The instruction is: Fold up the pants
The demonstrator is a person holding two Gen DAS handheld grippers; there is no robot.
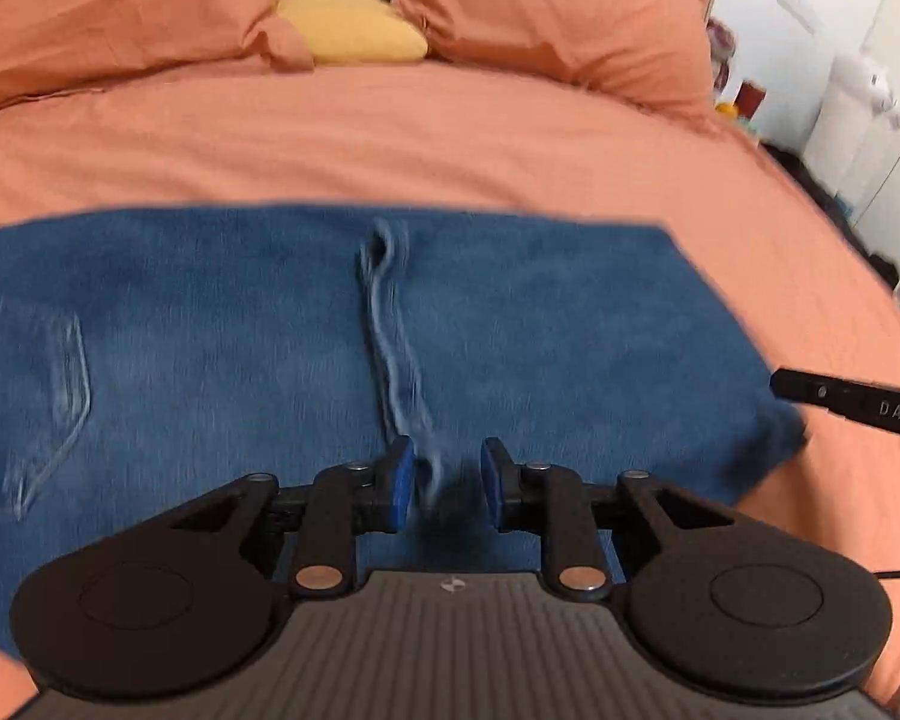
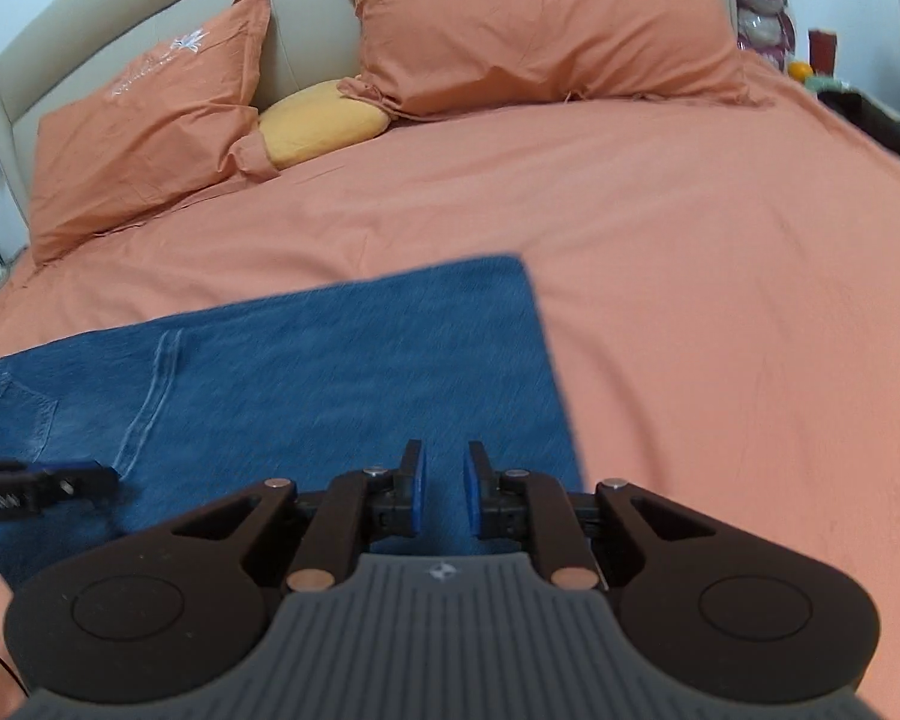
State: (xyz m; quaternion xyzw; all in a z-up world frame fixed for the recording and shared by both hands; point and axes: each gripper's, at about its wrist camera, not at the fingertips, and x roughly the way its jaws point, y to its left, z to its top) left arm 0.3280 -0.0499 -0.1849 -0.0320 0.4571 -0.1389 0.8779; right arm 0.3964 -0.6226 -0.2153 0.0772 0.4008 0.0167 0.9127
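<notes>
- looking along our left gripper (image 1: 447, 477), we see its blue pads (image 1: 403, 480) spread apart with a gap between them, nothing pinched; a pale seam (image 1: 396, 354) of the jeans (image 1: 240, 348) runs up from that gap, blurred close to the pads.
- our right gripper (image 2: 444, 495) is also spread, its pads (image 2: 415, 495) parted over bare denim, holding nothing; the jeans' right edge lies just beside its right finger.
- in the left view a black finger of the right gripper (image 1: 852, 405) pokes in from the right, near the rumpled corner of the jeans (image 1: 780, 438); we cannot tell whether it touches the cloth.
- in the right view the left gripper (image 2: 48, 483) shows at the left edge, over the denim beside a pale seam (image 2: 150, 396).
- the jeans (image 2: 330, 372) lie flat on the orange sheet (image 2: 690, 240) at the near part of the bed, a broad blue shape with a back pocket (image 1: 42, 396) toward the left.
- beyond the jeans the sheet (image 1: 390, 144) stretches bare up to the pillows.
- at the head lie two orange pillows (image 2: 150, 138) (image 2: 540, 24), with a small yellow cushion (image 2: 321, 120) between them, against a cream headboard (image 2: 294, 6).
- far right, past the bed's edge, stand a white bin (image 1: 852, 114) and some small items too blurred to name.
</notes>
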